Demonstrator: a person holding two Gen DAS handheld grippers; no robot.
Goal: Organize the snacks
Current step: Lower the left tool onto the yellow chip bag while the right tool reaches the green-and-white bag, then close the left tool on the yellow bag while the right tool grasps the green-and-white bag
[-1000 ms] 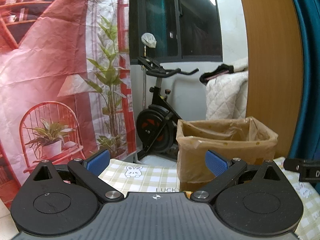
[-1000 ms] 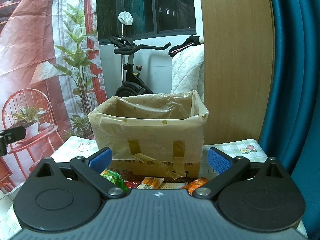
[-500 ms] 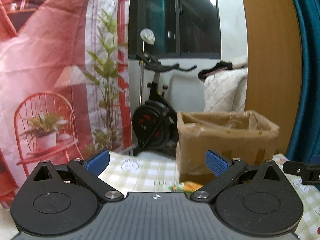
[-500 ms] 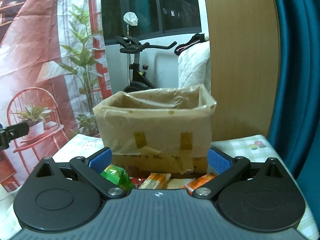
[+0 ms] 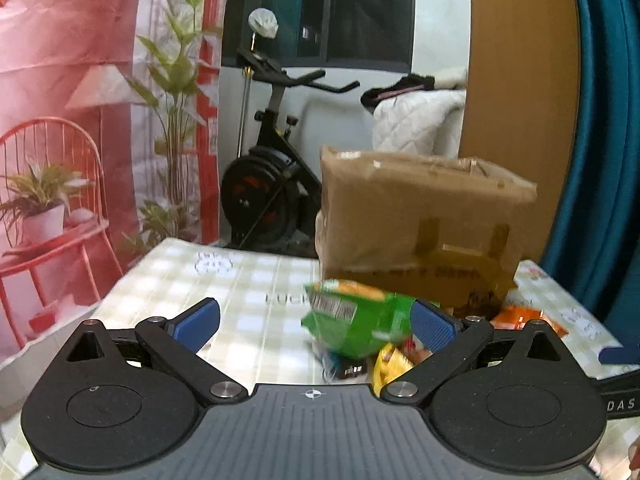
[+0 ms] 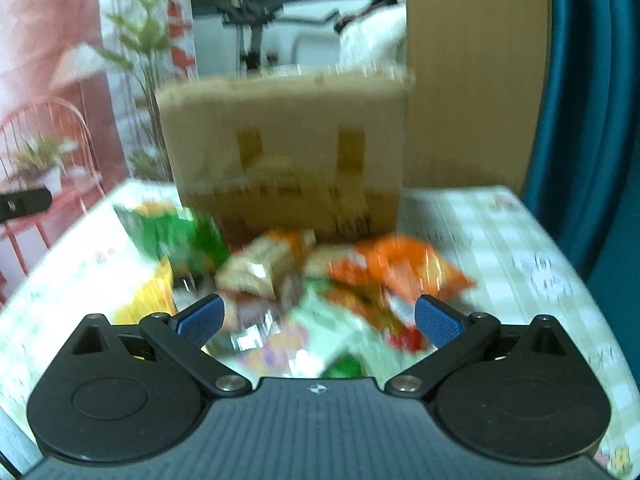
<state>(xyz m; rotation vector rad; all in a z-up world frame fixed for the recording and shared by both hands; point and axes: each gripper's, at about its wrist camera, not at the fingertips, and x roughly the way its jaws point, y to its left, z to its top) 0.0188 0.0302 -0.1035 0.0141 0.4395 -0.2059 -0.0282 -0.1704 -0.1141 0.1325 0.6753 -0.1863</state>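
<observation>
A brown cardboard box (image 5: pixel 424 224), matt, patched with glossy tape, sits at the table's far edge on a smooth checked tablecloth (image 5: pixel 240 280). Before it lie shiny plastic snack packets: a green bag (image 5: pixel 356 320) and an orange bag (image 6: pixel 396 268). Both grippers are matt black plastic with blue textured pads (image 5: pixel 198 320) and metal pivot pins.

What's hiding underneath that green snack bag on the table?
Under the green bag peek a yellow packet and a small dark wrapper. Whatever lies further beneath is covered.
</observation>
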